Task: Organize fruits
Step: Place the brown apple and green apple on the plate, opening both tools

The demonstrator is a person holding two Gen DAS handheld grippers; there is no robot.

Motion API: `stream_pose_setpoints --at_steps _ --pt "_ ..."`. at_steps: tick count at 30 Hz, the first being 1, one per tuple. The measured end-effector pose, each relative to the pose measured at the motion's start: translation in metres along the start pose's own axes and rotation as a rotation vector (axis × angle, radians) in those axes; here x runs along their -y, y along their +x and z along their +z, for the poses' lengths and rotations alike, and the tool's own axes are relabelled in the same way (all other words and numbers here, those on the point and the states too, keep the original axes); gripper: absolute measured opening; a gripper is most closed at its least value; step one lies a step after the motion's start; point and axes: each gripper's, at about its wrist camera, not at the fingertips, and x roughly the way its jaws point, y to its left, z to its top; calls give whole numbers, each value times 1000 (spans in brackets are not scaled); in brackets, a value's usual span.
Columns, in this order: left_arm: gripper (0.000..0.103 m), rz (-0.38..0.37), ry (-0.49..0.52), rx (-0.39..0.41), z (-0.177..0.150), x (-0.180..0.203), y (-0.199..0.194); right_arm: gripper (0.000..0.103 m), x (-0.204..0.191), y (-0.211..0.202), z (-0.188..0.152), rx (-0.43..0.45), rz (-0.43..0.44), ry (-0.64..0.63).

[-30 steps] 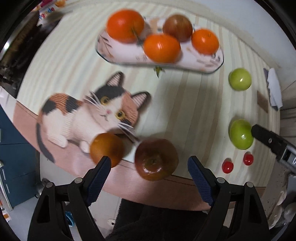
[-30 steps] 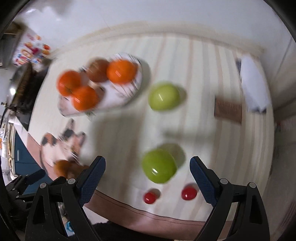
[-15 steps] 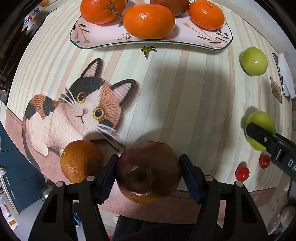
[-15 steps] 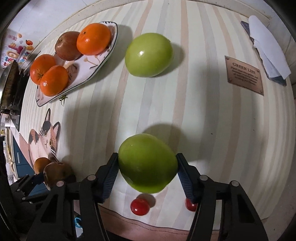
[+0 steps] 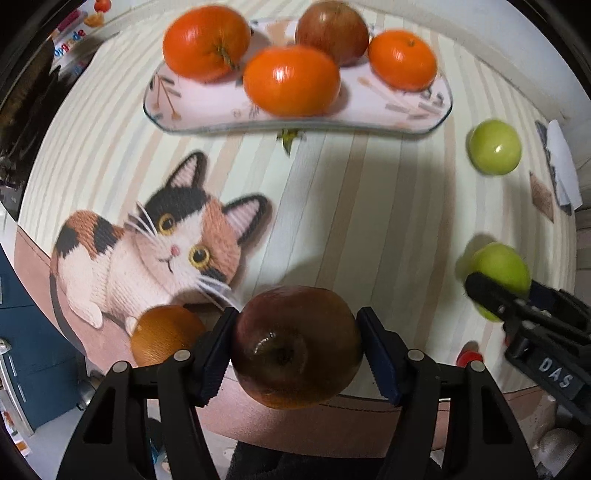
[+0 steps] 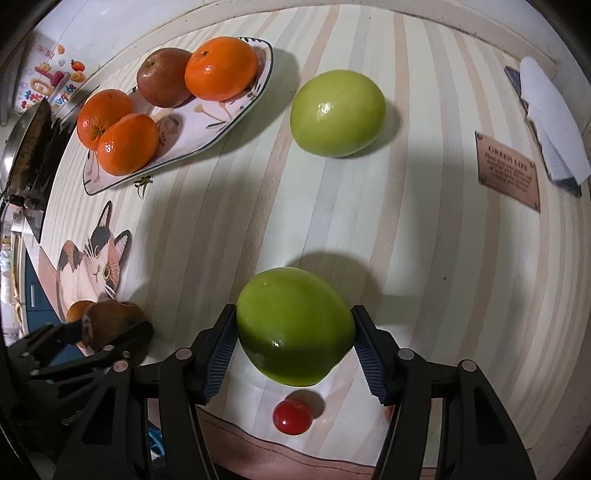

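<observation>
My left gripper (image 5: 297,339) points down and is shut on a dark red-brown apple (image 5: 295,369) at the near table edge. A small orange (image 5: 162,339) lies just left of it. My right gripper (image 6: 293,332) is shut on a green apple (image 6: 291,325), both pads pressing its sides. A second green apple (image 6: 338,112) sits farther back on the table. The patterned plate (image 5: 295,127) at the back carries three oranges and a red-brown apple (image 5: 332,31). In the left wrist view the right gripper (image 5: 495,291) shows at the right with its green apple (image 5: 506,266).
A cat picture (image 5: 155,251) is on the striped table cover. Cherry tomatoes (image 6: 291,415) lie near the front edge under the right gripper. A brown label (image 6: 508,171) and a white folded cloth (image 6: 550,122) sit at the far right. A green stem scrap (image 5: 290,140) lies before the plate.
A second ago both grippers stood open around their fruits. Each has since come down and shut, the left on the red-brown apple, the right on the green apple.
</observation>
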Motion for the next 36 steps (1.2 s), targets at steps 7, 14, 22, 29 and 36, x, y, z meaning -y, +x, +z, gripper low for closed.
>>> stream_pose_setpoints --at_steps 7,14,22,29,36 --pt "63 -62 -44 90 30 -21 -50 63 -7 -21 14 43 49 -8" --pt "63 -68 -96 152 84 -65 -76 63 -34 -49 56 119 105 -40" --pt "63 -44 -126 81 121 -98 -31 63 -61 -24 107 115 85 -74" --pt "63 -40 -142 23 131 -107 2 63 -76 3 124 83 59 -88" --pt "64 -14 -123 38 131 -105 3 64 -78 16 133 66 61 -66"
